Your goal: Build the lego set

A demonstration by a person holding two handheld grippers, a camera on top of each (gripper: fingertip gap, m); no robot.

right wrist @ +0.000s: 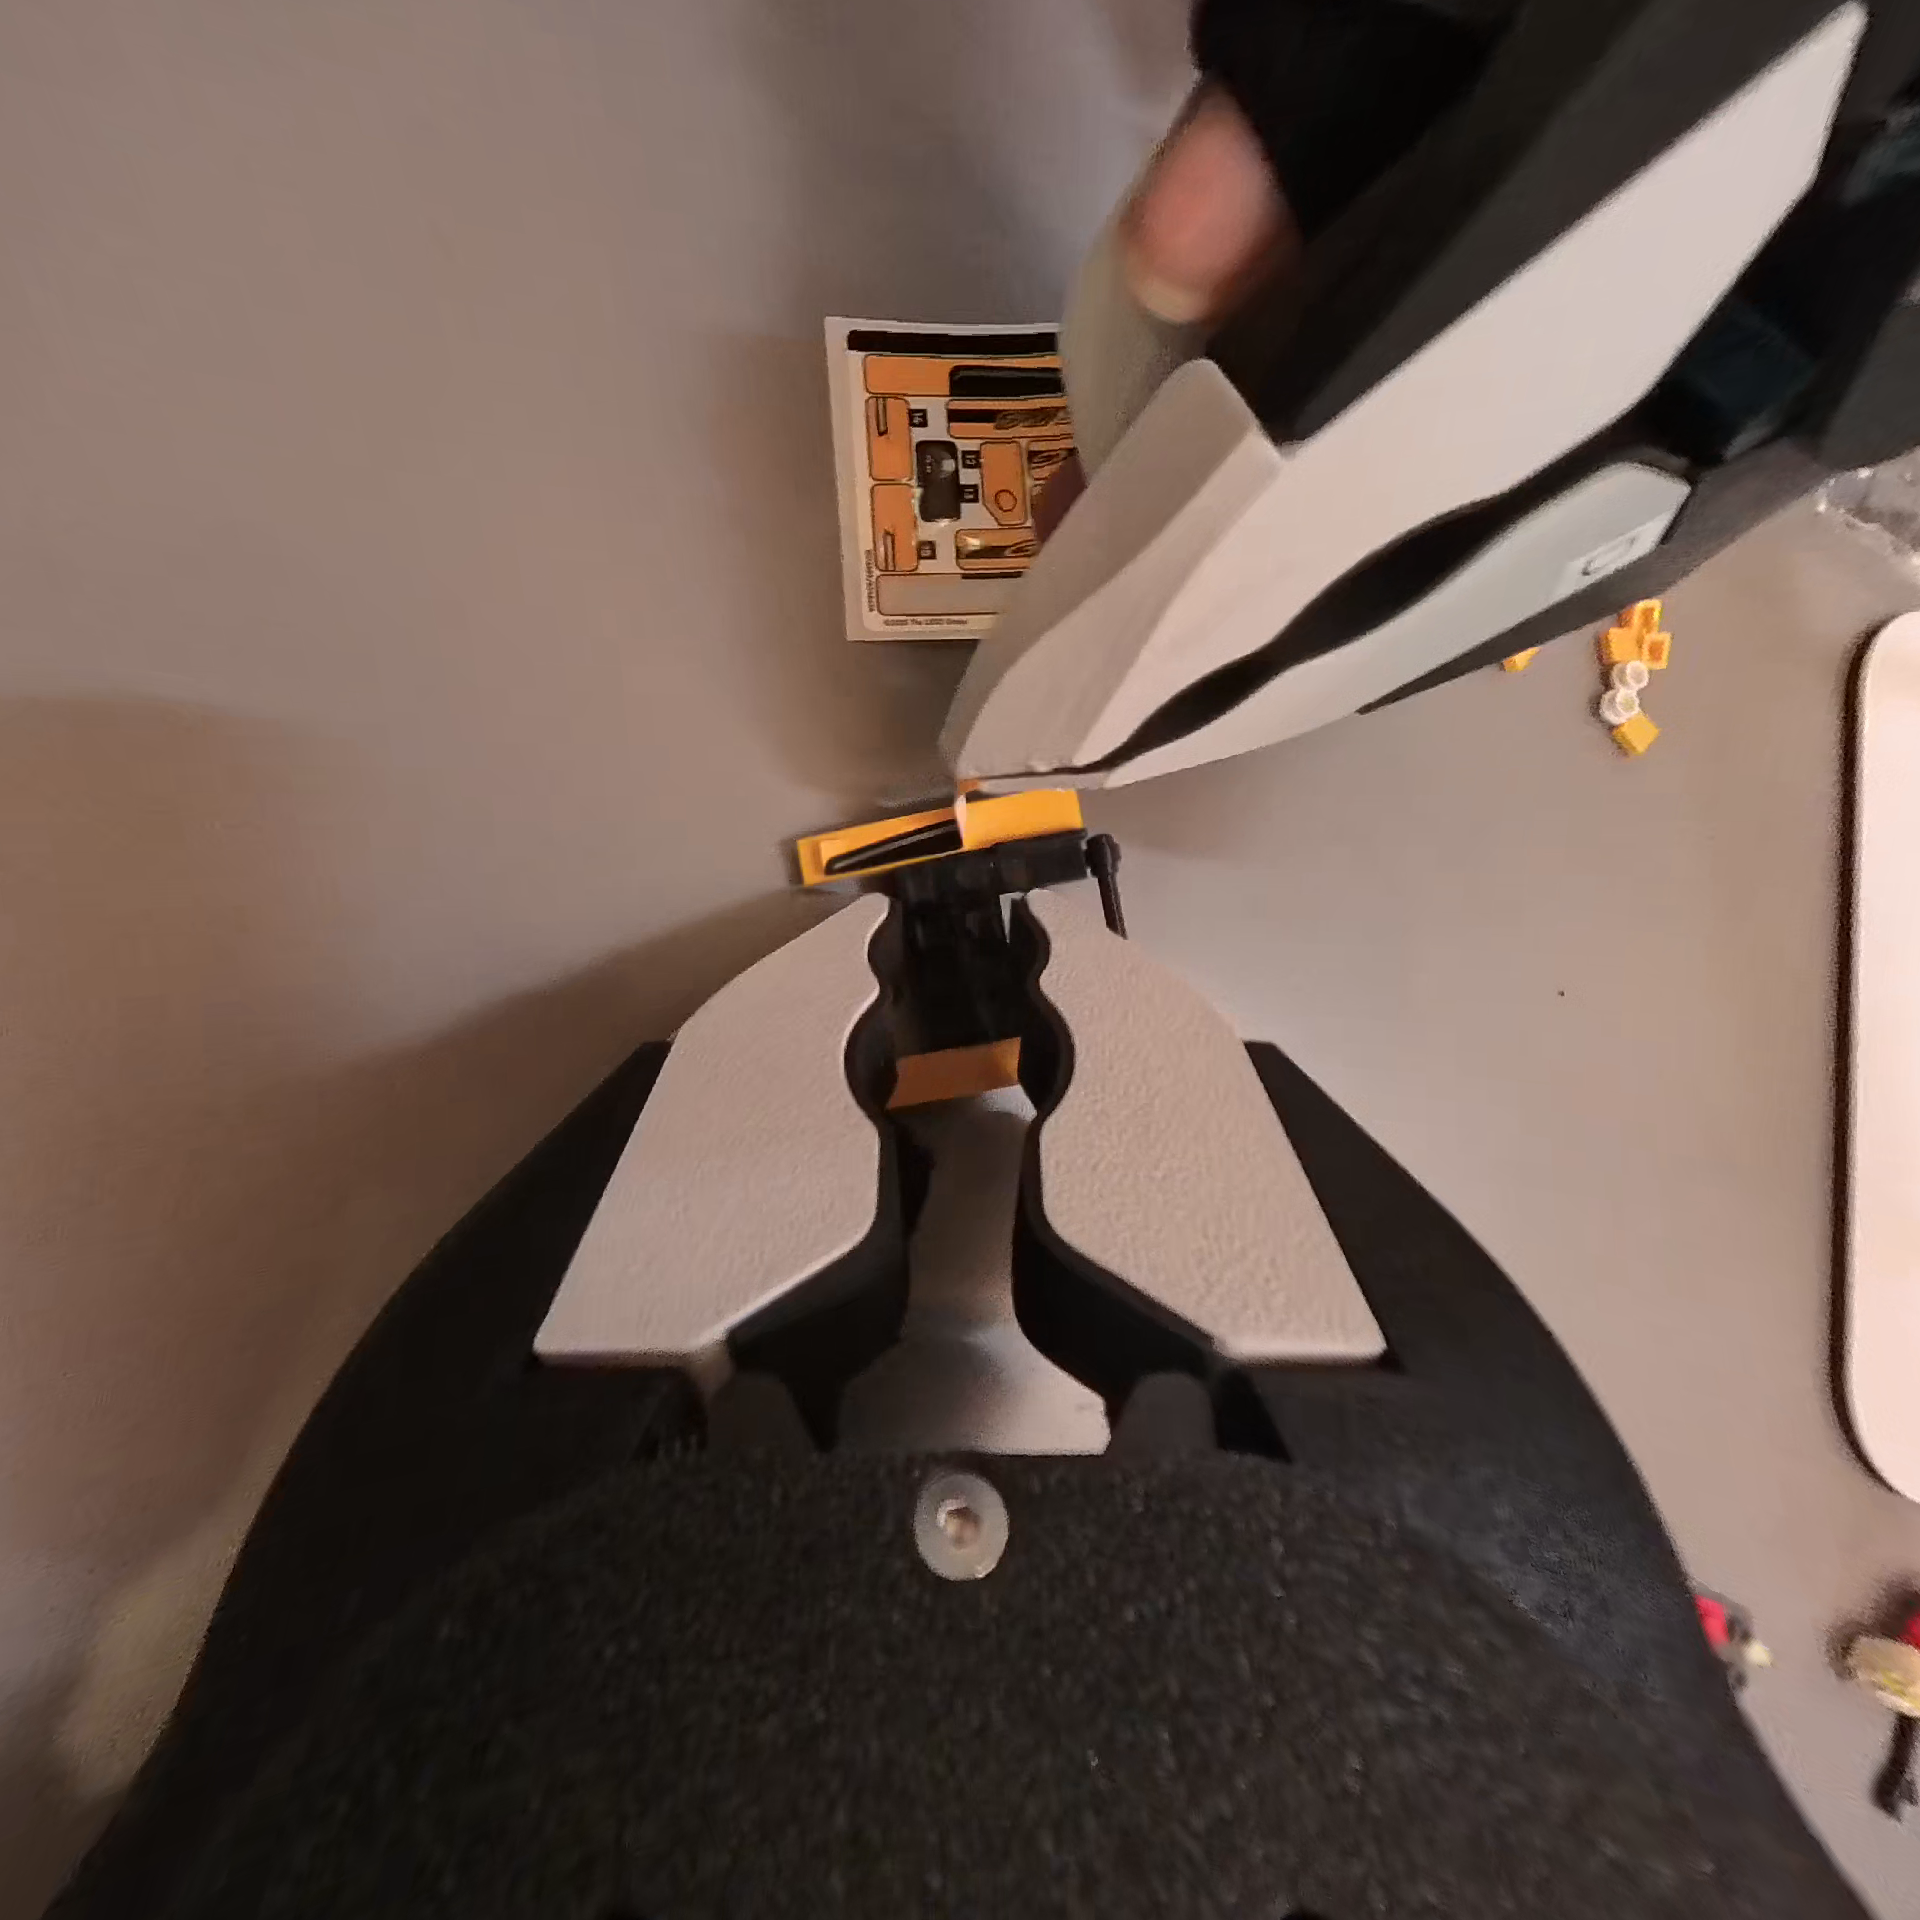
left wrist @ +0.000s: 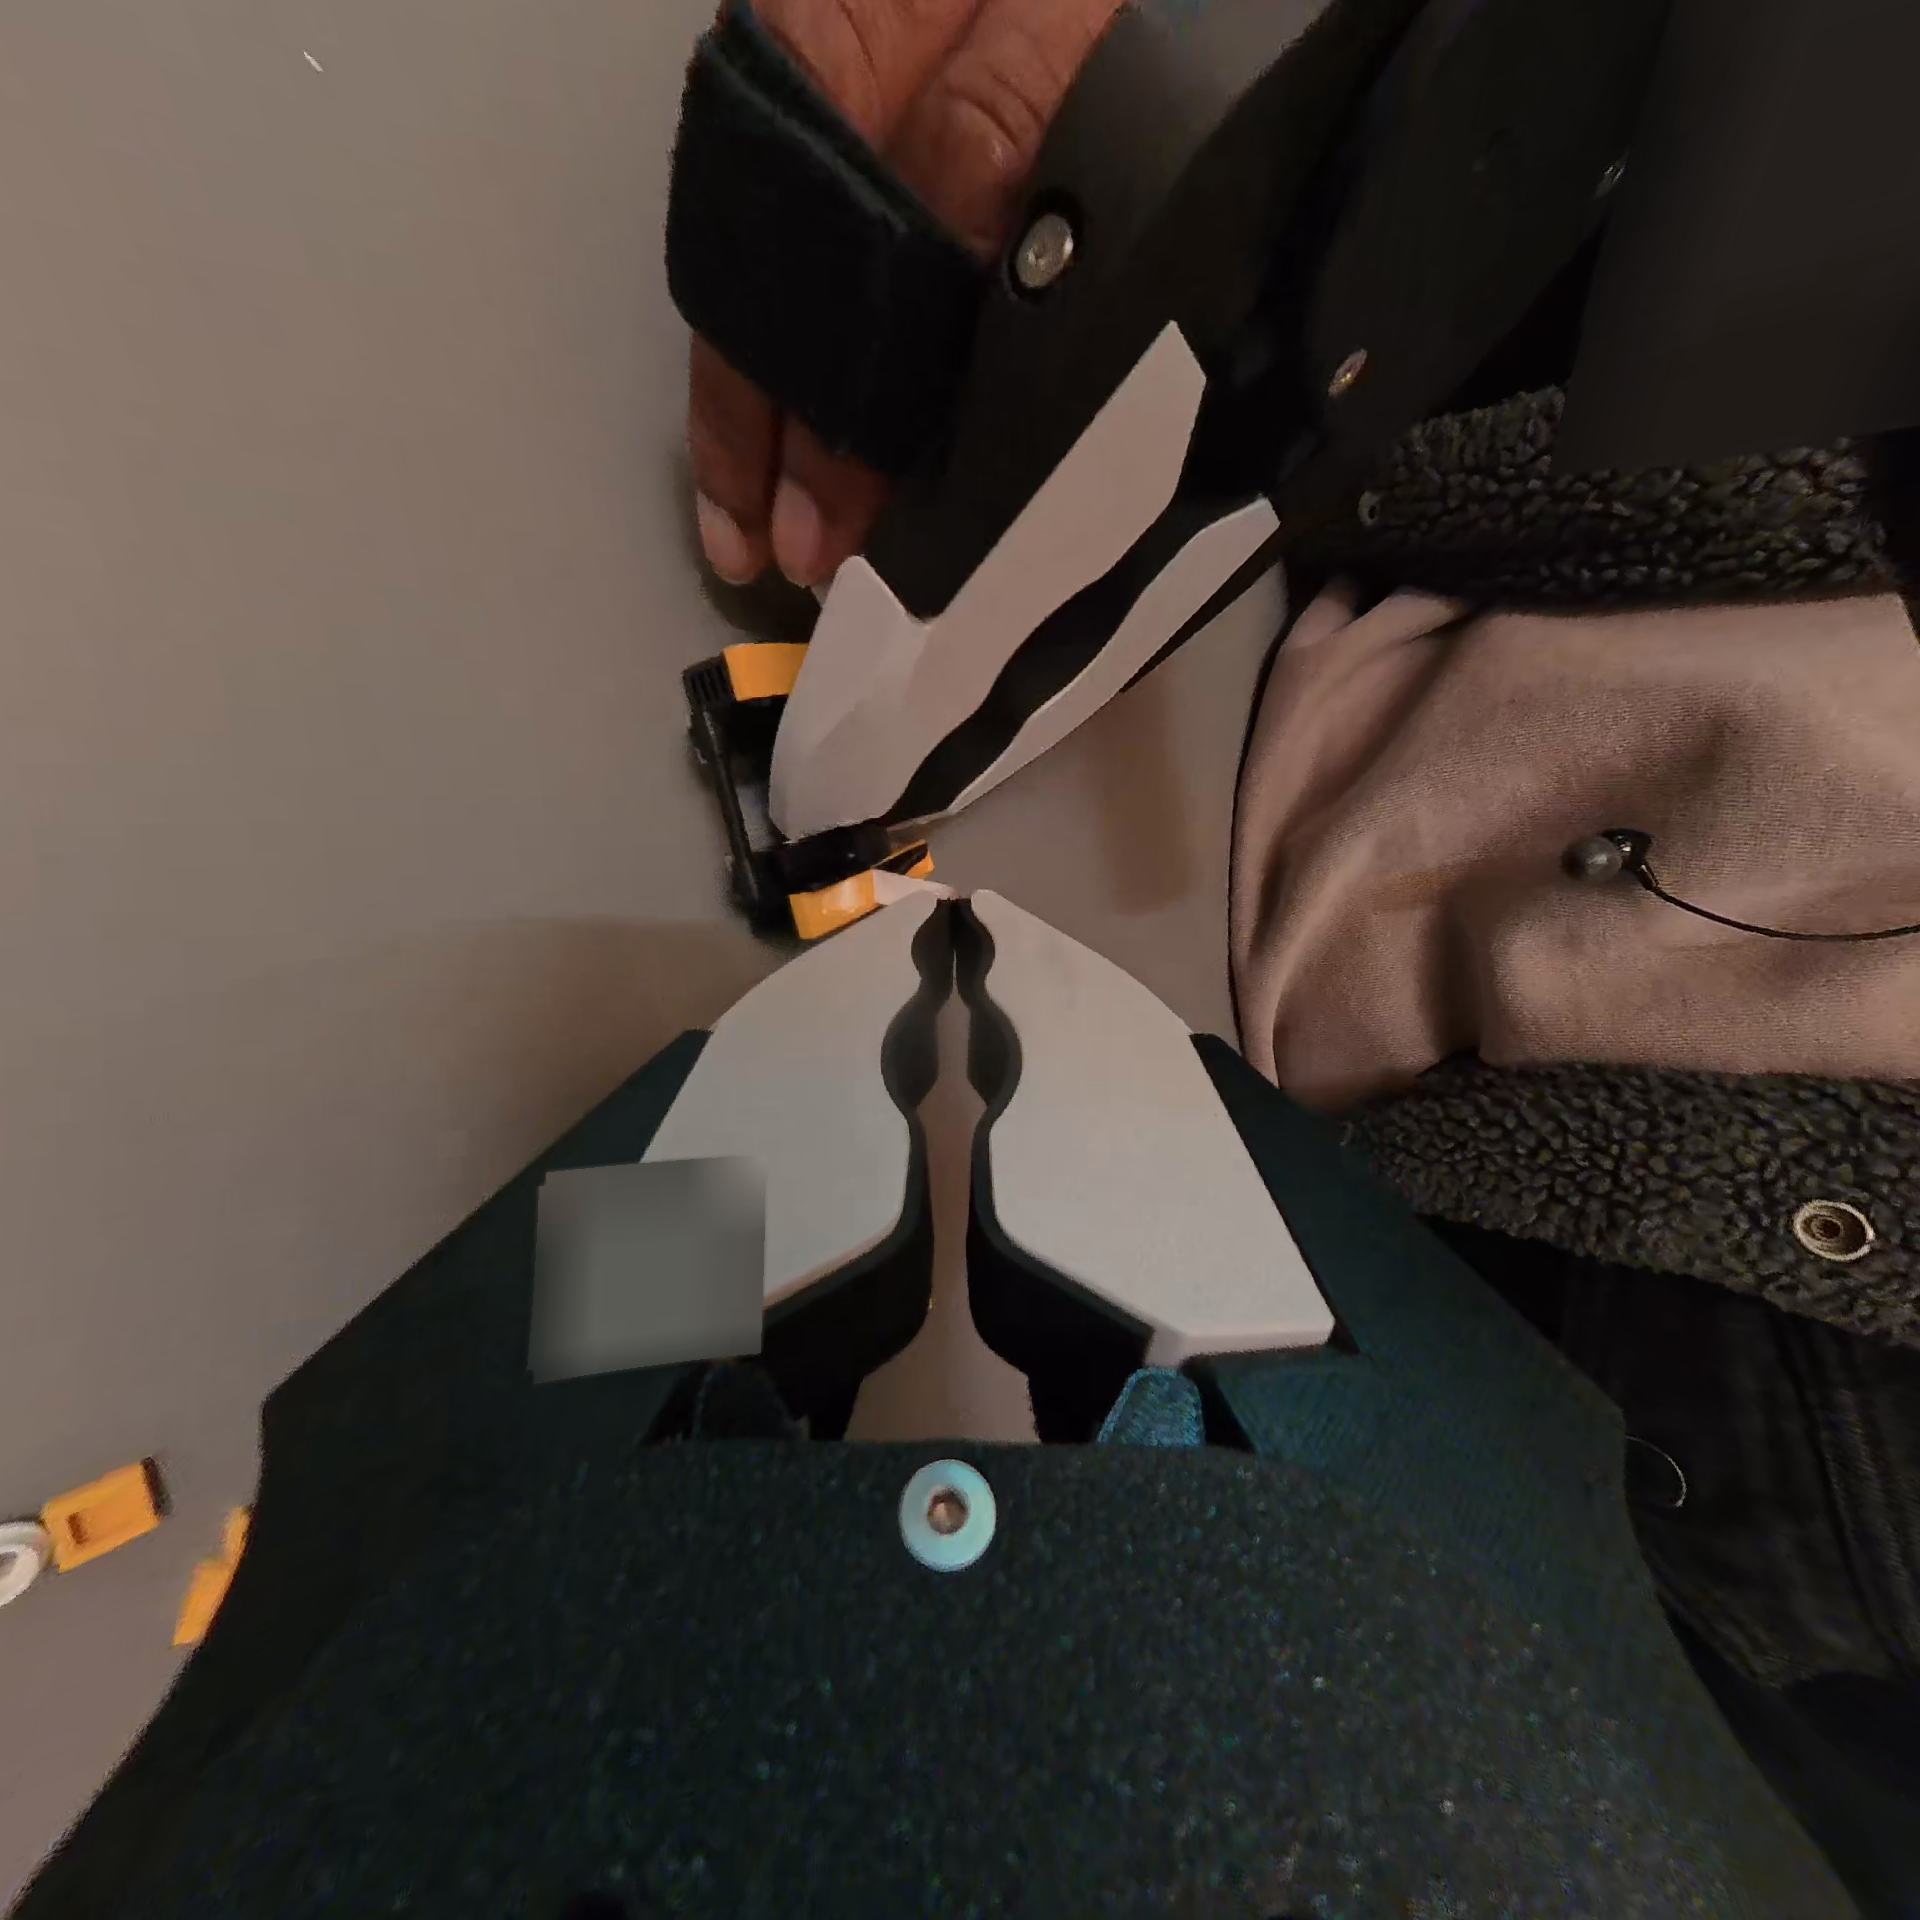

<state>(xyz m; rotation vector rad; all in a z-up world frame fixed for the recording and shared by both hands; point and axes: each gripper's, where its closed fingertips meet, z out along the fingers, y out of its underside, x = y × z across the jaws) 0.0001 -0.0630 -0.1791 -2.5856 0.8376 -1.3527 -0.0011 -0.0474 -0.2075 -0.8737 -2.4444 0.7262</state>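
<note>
A black and orange lego assembly [right wrist: 925,844] is clamped between the fingers of my right gripper [right wrist: 951,920], just above the grey table. In the left wrist view the right gripper [left wrist: 862,831] comes in from the upper right, still holding the assembly [left wrist: 826,906]. My left gripper [left wrist: 951,902] is shut, and its tips touch the assembly's orange panel. A thin pale sliver [right wrist: 962,816] shows at those tips; I cannot tell what it is. In the right wrist view the left gripper [right wrist: 971,784] reaches down from the upper right onto the panel.
A sticker sheet [right wrist: 935,468] lies on the table behind the assembly. Small orange and clear pieces [right wrist: 1631,686] lie at the right, beside a white tray [right wrist: 1886,1039]. More loose orange pieces [left wrist: 104,1512] lie at the lower left. The person's torso [left wrist: 1507,831] is close by. The tips of both grippers are at nearly the same place.
</note>
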